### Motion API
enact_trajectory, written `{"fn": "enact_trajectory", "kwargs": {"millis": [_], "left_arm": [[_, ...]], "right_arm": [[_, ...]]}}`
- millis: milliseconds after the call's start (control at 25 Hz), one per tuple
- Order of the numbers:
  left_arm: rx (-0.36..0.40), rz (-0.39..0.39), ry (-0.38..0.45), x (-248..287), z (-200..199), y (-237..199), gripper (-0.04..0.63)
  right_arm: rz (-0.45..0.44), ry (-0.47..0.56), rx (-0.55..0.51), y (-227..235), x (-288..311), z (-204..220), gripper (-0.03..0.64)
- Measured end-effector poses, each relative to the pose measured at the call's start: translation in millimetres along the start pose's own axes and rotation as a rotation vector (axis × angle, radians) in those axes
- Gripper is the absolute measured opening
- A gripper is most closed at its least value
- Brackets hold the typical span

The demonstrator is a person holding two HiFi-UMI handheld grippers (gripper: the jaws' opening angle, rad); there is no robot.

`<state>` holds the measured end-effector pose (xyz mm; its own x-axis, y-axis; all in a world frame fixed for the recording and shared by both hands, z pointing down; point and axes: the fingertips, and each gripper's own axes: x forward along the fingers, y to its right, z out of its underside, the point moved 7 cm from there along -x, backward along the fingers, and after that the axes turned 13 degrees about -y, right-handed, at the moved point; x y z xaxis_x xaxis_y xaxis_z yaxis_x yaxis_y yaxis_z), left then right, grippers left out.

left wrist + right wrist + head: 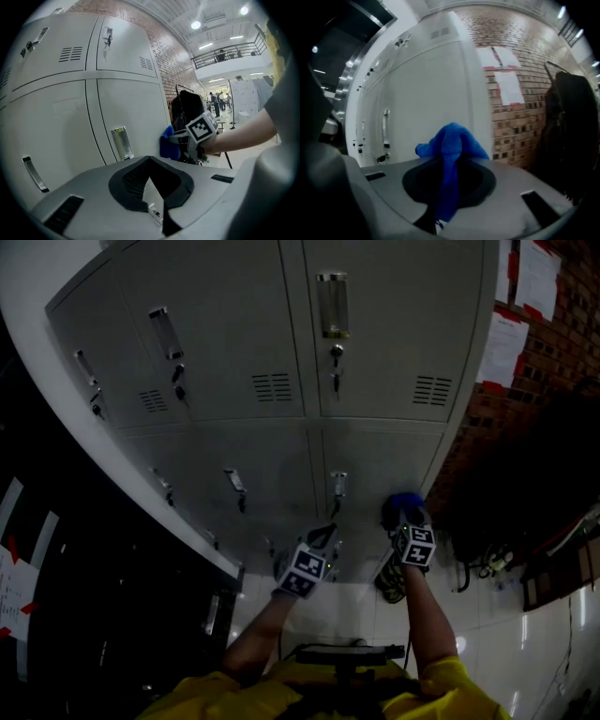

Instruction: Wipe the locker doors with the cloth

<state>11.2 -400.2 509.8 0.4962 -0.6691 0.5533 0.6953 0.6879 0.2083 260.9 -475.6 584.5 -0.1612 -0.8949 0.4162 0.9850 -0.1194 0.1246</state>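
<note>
The grey locker bank fills the head view. My right gripper is shut on a blue cloth and holds it against the lower right door, near that door's right edge. In the right gripper view the cloth bunches up out of the gripper in front of the pale door. My left gripper hovers low by the neighbouring door's handle, jaws together and empty. The left gripper view shows the left gripper, the door handle and the cloth.
A brick wall with pinned papers adjoins the lockers on the right. Dark bags hang on a rack beside it. A black handle bar sits close to my body. Keys hang in the upper locks.
</note>
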Motion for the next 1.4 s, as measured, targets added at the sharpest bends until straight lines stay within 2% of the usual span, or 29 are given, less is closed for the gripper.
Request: {"fn": "enact_trajectory", "kwargs": {"millis": [120, 240, 320, 400, 520, 640, 720, 800, 880, 1040, 1120, 1240, 1320, 1400], "left_arm": [[0.004, -0.020, -0.019, 10.1, 4.2, -2.2, 0.002], [0.010, -0.040, -0.032, 14.0, 11.3, -5.7, 0.003], [0.003, -0.056, -0.036, 9.8, 17.2, -10.3, 0.002], [-0.012, -0.071, -0.043, 3.0, 25.1, -14.5, 0.003], [-0.038, -0.086, -0.050, -8.4, 32.3, -15.4, 0.002], [-0.041, -0.095, -0.060, -10.6, 32.2, -14.1, 0.003], [-0.044, -0.098, -0.073, -8.9, 34.5, -14.8, 0.003], [-0.050, -0.090, -0.082, -6.5, 38.8, -15.1, 0.003], [-0.051, -0.077, -0.090, -1.9, 42.4, -12.9, 0.003], [-0.044, -0.056, -0.080, 9.0, 39.2, -6.8, 0.003], [-0.037, -0.045, -0.078, 16.0, 36.8, 0.0, 0.003], [-0.035, -0.026, -0.067, 23.5, 27.7, 8.0, 0.003], [-0.023, -0.015, -0.053, 21.1, 22.8, 10.2, 0.002], [-0.016, -0.011, -0.050, 13.3, 23.1, 10.9, 0.003]], "right_arm": [[-0.012, 0.012, 0.022, 30.4, -4.2, 0.8, 0.064], [-0.027, 0.012, 0.010, 14.8, -3.5, 3.1, 0.065], [-0.091, -0.004, -0.010, -13.6, 3.2, 8.8, 0.065], [-0.160, -0.054, -0.066, -55.0, 20.0, 20.8, 0.066], [-0.258, -0.133, -0.094, -117.0, 57.4, 42.3, 0.066], [-0.293, -0.170, -0.100, -155.2, 84.6, 53.6, 0.066], [-0.298, -0.161, -0.098, -160.6, 87.8, 55.9, 0.066], [-0.290, -0.156, -0.114, -149.6, 84.0, 55.3, 0.064], [-0.243, -0.150, -0.106, -117.9, 71.6, 53.2, 0.064], [-0.037, -0.134, 0.006, -1.1, 40.2, 53.3, 0.064], [-0.003, -0.151, 0.019, 31.9, 34.2, 58.9, 0.063], [0.024, -0.187, 0.040, 32.4, 33.2, 65.6, 0.064], [-0.014, -0.167, 0.096, 18.3, 16.8, 59.5, 0.064], [-0.072, -0.103, 0.054, -8.7, -18.6, 44.0, 0.064]]}}
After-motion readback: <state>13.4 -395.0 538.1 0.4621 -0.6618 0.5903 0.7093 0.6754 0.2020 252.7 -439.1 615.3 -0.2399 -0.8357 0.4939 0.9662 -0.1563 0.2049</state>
